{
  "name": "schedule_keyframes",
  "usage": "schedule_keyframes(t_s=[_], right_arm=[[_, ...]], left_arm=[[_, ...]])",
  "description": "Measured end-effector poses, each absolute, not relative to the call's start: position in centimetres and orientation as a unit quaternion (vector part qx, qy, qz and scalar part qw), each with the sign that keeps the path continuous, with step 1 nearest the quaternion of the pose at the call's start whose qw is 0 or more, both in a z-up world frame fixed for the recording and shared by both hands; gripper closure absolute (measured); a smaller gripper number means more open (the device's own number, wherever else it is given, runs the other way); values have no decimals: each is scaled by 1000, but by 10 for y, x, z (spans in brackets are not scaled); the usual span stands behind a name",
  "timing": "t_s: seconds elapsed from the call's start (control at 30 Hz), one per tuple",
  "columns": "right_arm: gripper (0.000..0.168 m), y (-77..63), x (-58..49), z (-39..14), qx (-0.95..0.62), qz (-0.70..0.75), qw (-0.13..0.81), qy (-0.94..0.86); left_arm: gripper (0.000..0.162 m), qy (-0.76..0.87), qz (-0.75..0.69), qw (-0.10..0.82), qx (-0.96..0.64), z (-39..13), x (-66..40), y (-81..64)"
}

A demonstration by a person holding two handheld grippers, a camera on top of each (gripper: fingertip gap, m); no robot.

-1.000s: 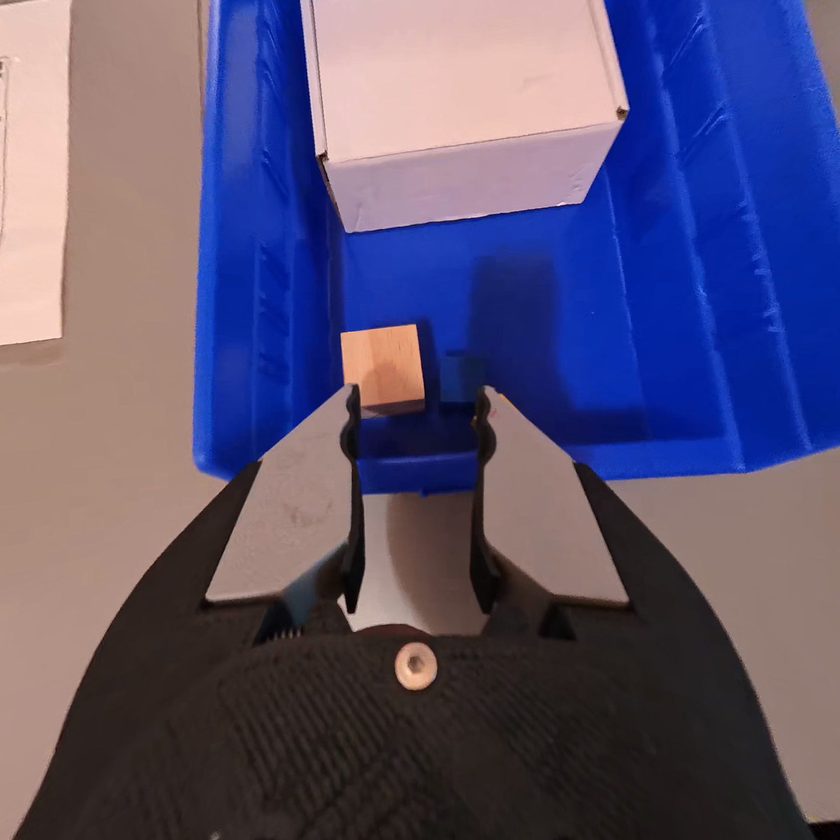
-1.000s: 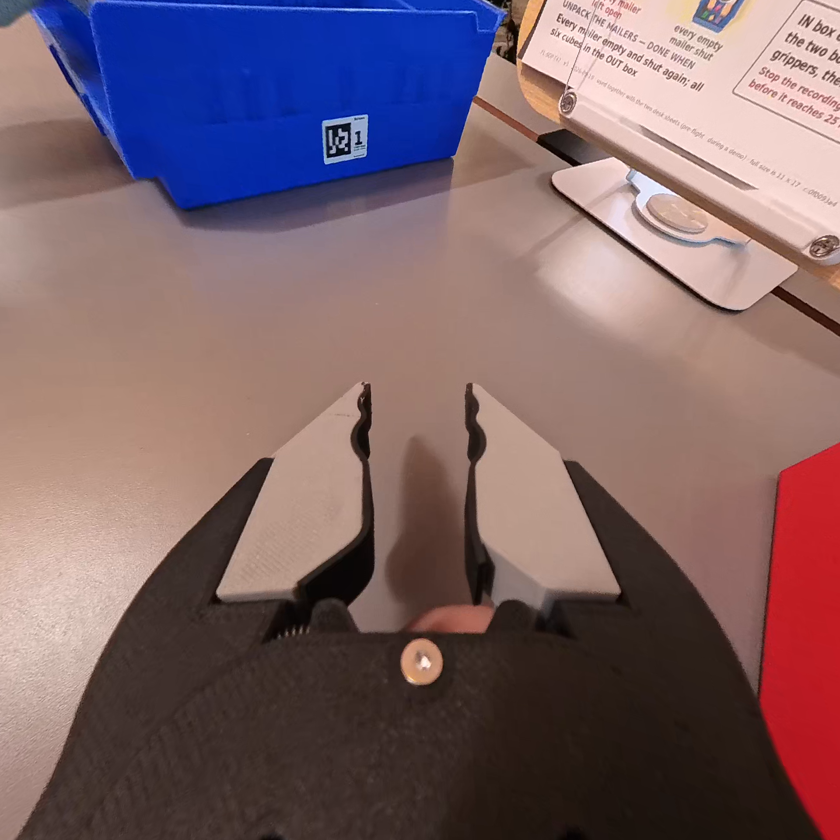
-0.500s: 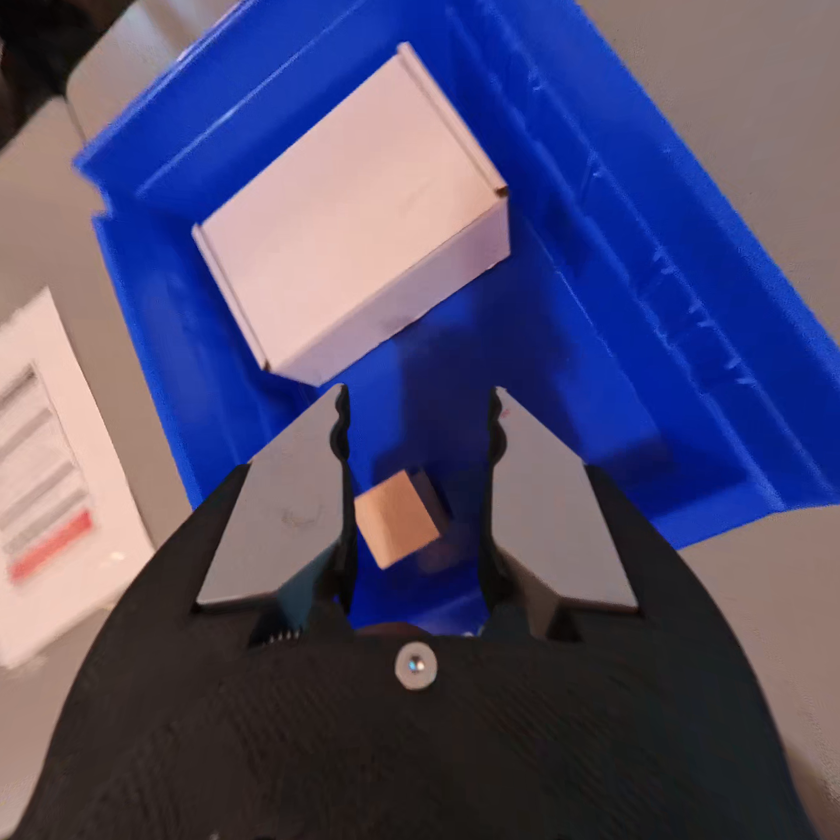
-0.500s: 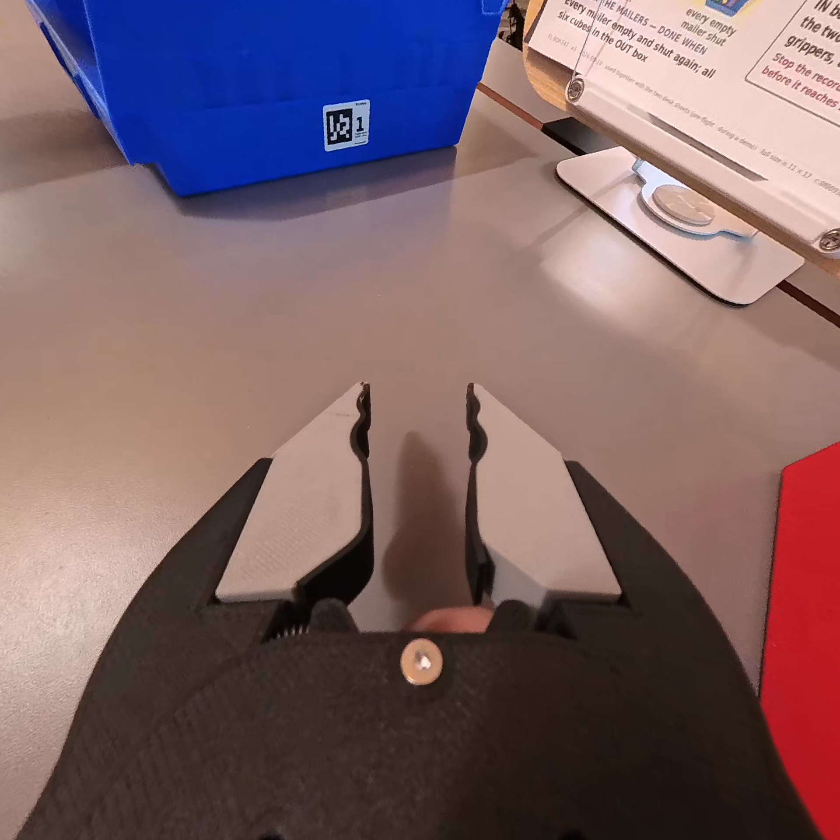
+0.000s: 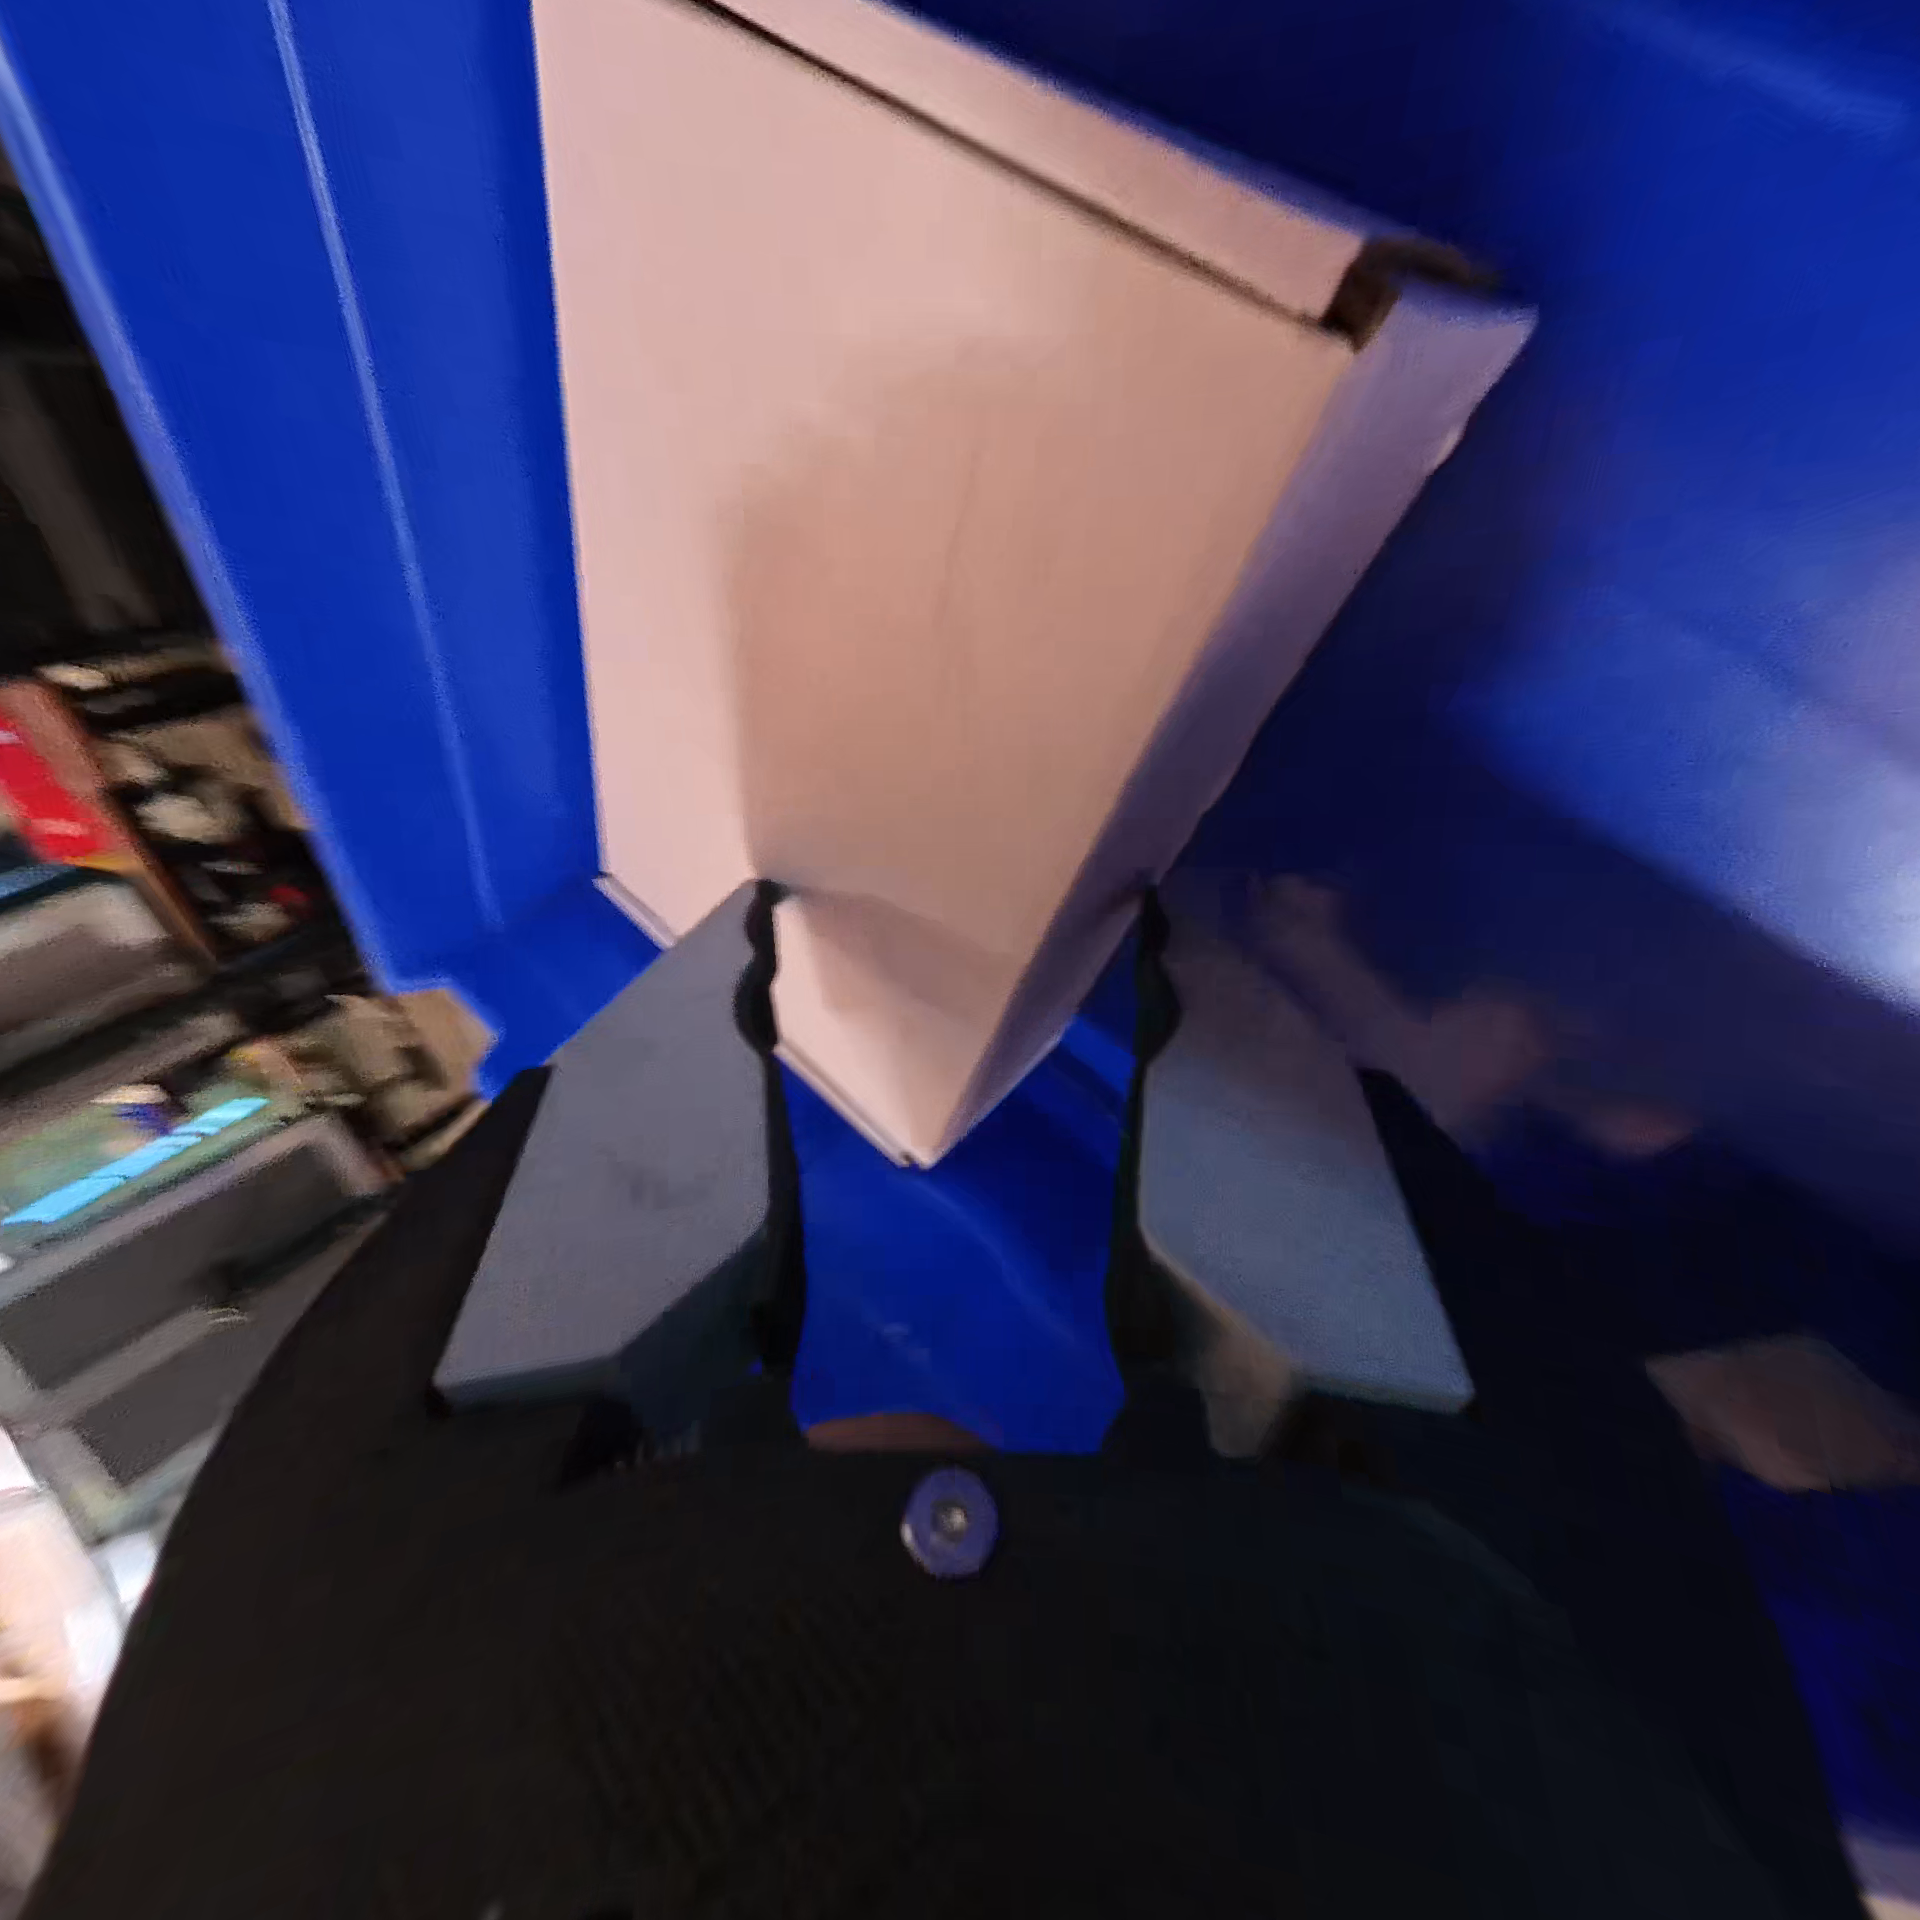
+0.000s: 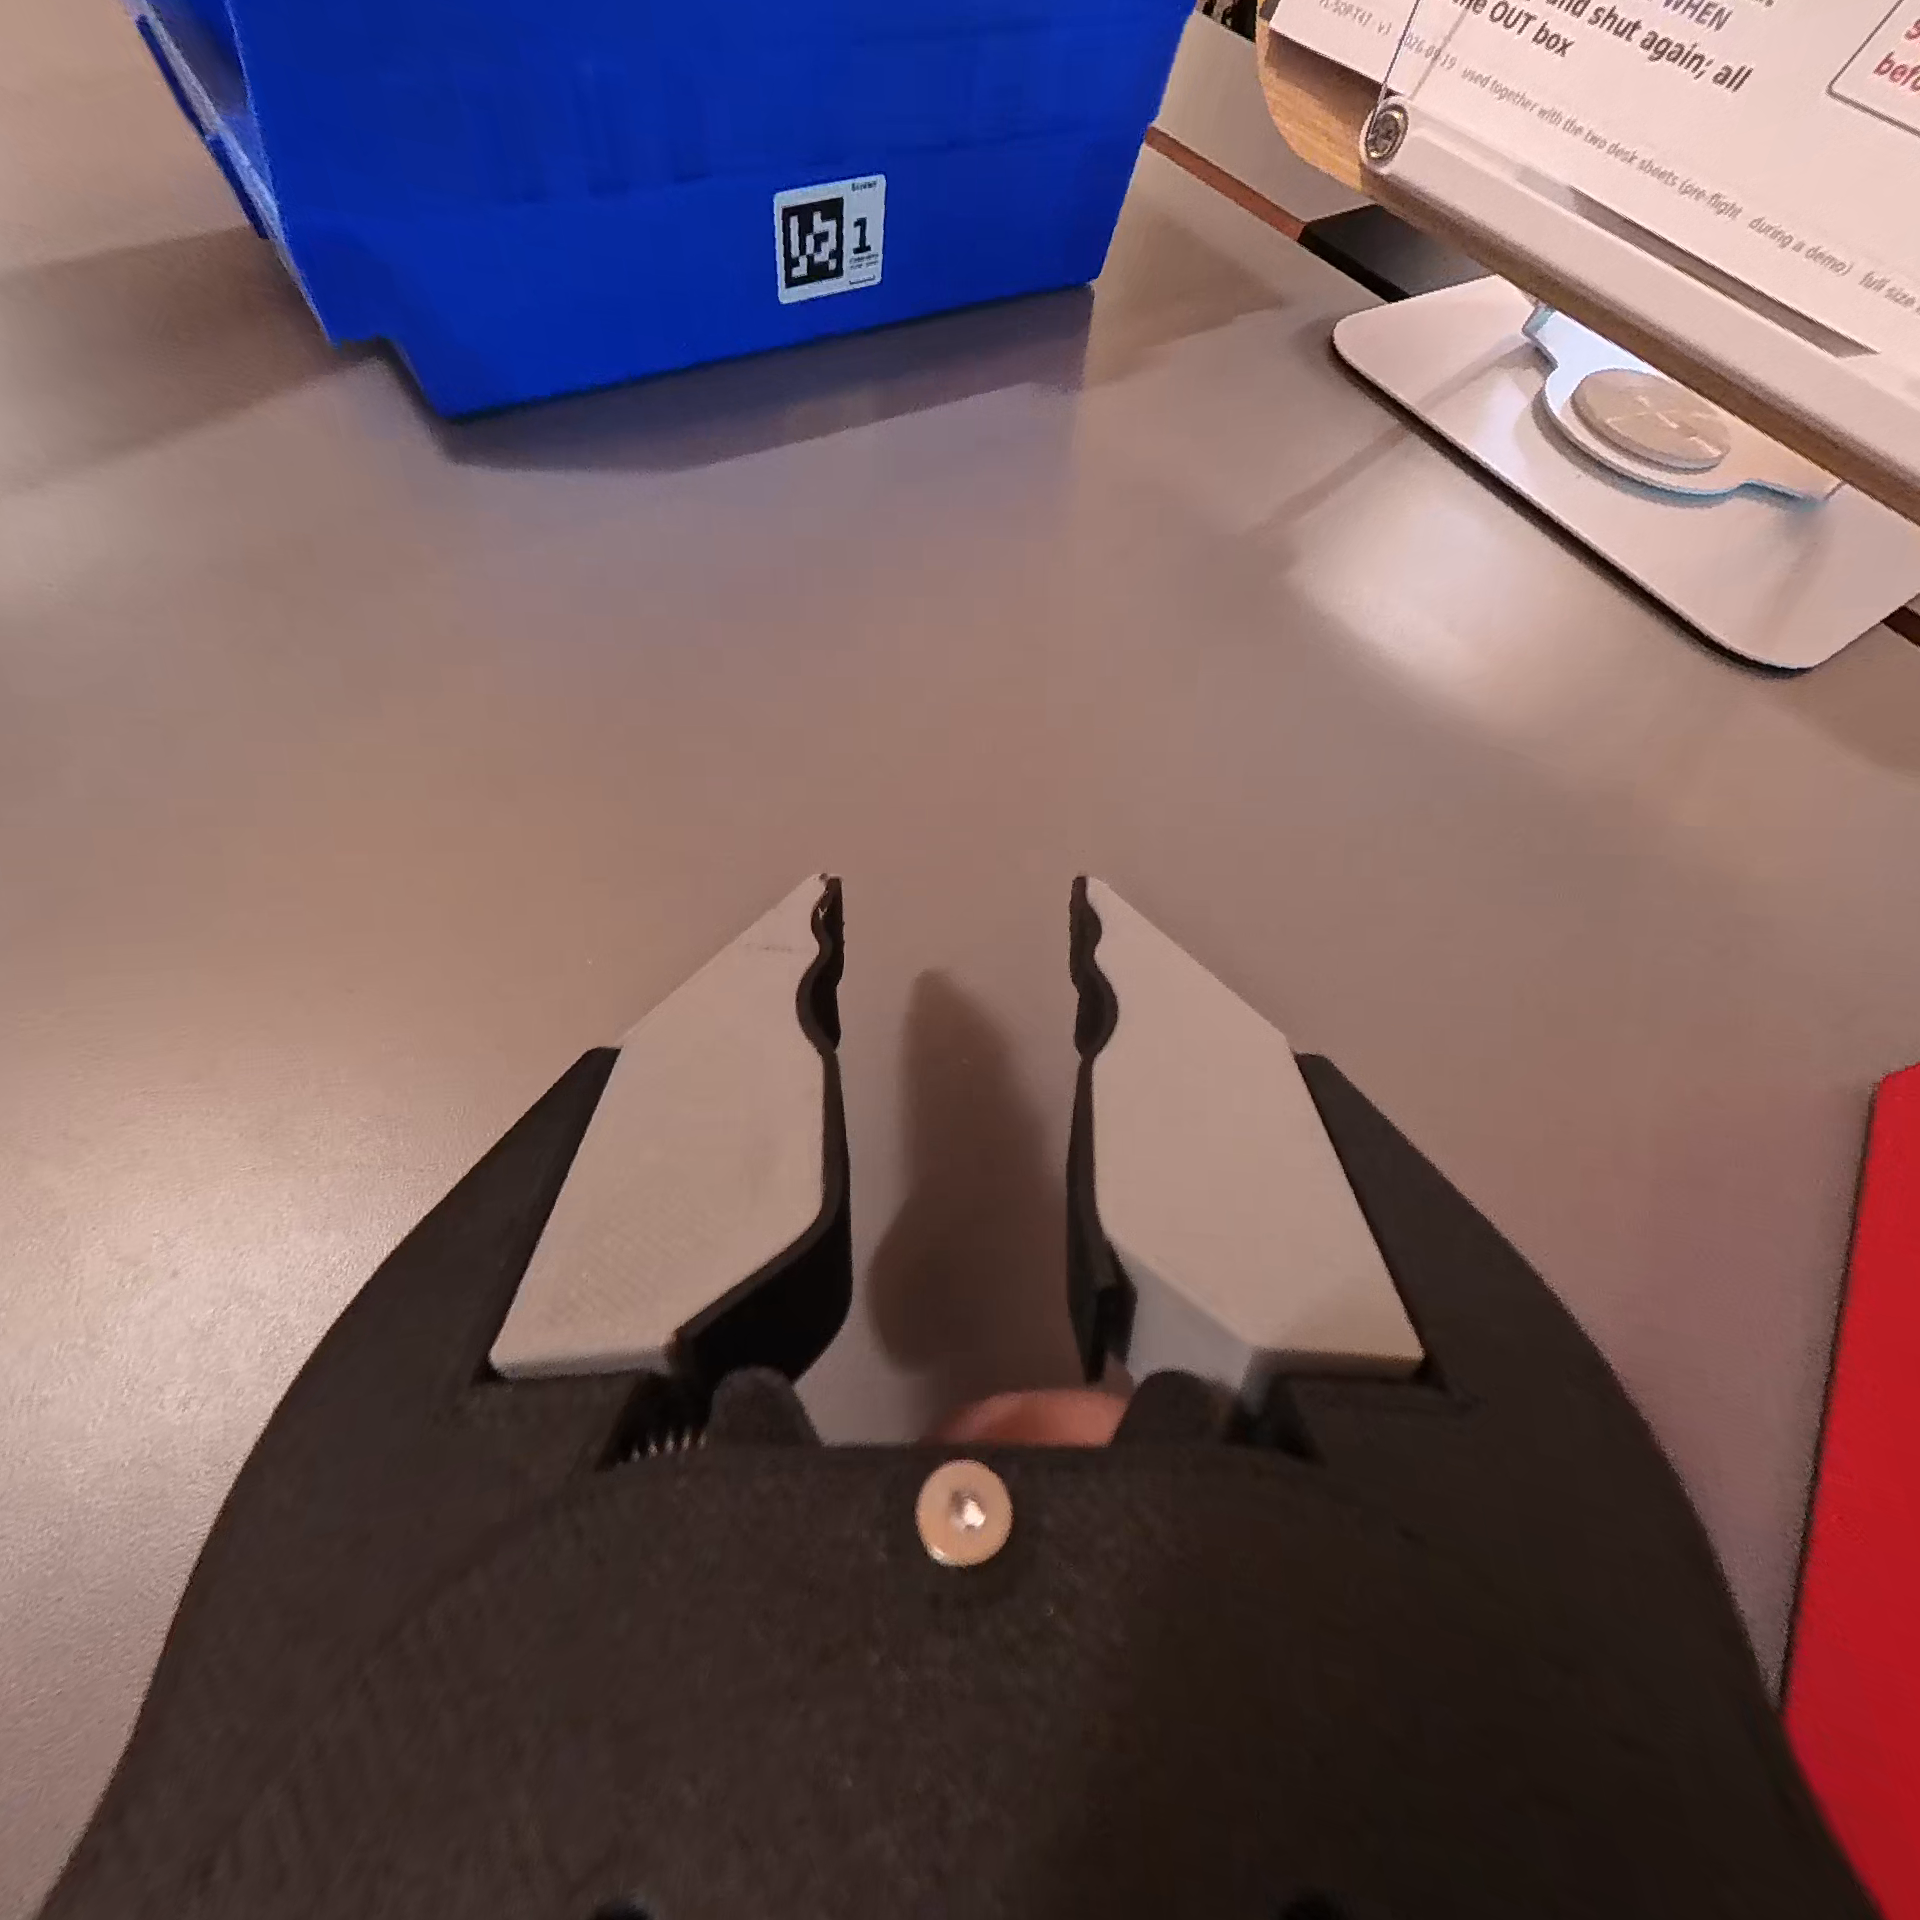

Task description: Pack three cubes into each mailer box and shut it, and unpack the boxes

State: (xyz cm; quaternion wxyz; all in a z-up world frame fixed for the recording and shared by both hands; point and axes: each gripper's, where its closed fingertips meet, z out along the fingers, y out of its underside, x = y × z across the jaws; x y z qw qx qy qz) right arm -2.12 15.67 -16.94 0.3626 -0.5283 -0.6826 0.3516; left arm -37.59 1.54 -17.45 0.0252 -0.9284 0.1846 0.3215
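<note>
A closed white mailer box [image 5: 935, 540] lies inside the blue bin [image 5: 1610, 582]. My left gripper [image 5: 951, 904] is open down in the bin, with a corner of the mailer between its fingers. No cube shows clearly in the blurred left wrist view. My right gripper [image 6: 951, 883] is open and empty, low over the grey table [image 6: 520, 727], well short of the blue bin [image 6: 675, 187].
A white tag sticks on the bin's outer wall [image 6: 829, 239]. An instruction sheet on a white stand [image 6: 1662, 447] stands at the right. A red sheet [image 6: 1860, 1455] lies at the right edge. Blurred shelves [image 5: 125, 987] show left of the bin. My hands' fingertips stand some 40 cm from each other.
My left gripper has moved forward and down into the bin, up to the mailer's corner; the wooden cube has left its view. My right gripper has edged toward the bin.
</note>
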Motion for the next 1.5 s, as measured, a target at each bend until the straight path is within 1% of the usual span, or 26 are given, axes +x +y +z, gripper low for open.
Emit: schedule_keyframes(t_s=[0.1, 0.27, 0.33, 0.53, 0.77, 0.8, 0.83, 0.97, 1.07, 1.17, 1.2, 1.23, 1.27, 1.43, 1.47, 1.5], right_arm=[[127, 155, -22, -172, -529, 351, 354, -687], [127, 153, -22, -174, -526, 348, 347, -694], [127, 151, -22, -174, -524, 348, 347, -695], [127, 147, -19, -172, -518, 354, 352, -695], [127, 148, -18, -169, -521, 361, 353, -689], [127, 148, -18, -169, -521, 361, 353, -688], [127, 148, -18, -169, -520, 361, 354, -688], [127, 147, -18, -169, -518, 358, 356, -690], [127, 146, -18, -169, -516, 355, 359, -692], [127, 146, -18, -168, -515, 357, 361, -690], [127, 146, -18, -168, -515, 358, 361, -690], [127, 147, -18, -168, -516, 359, 360, -689], [127, 147, -18, -168, -517, 360, 360, -689], [127, 146, -18, -168, -517, 361, 356, -689], [127, 146, -18, -169, -518, 361, 355, -690], [127, 146, -18, -169, -518, 361, 354, -690]], left_arm=[[100, 223, 327, 6, -918, -172, -378, 15], [115, 231, 307, 37, -922, -161, -374, 9], [128, 229, 313, 41, -921, -154, -374, 6], [131, 223, 323, 56, -918, -142, -367, 2], [133, 219, 348, 80, -908, -106, -353, 3], [145, 220, 360, 82, -903, -99, -351, 2], [162, 224, 378, 92, -894, -88, -350, 2], [162, 211, 372, 130, -895, -60, -329, 1], [162, 199, 381, 107, -896, -59, -328, -6], [162, 181, 358, 95, -911, -74, -325, -10], [158, 182, 351, 104, -913, -79, -323, -8], [135, 179, 342, 112, -916, -86, -320, -4], [124, 174, 334, 115, -919, -93, -319, -1], [90, 188, 313, 123, -923, -127, -318, 24], [85, 197, 304, 126, -924, -134, -316, 31], [84, 209, 300, 127, -922, -140, -315, 37]])
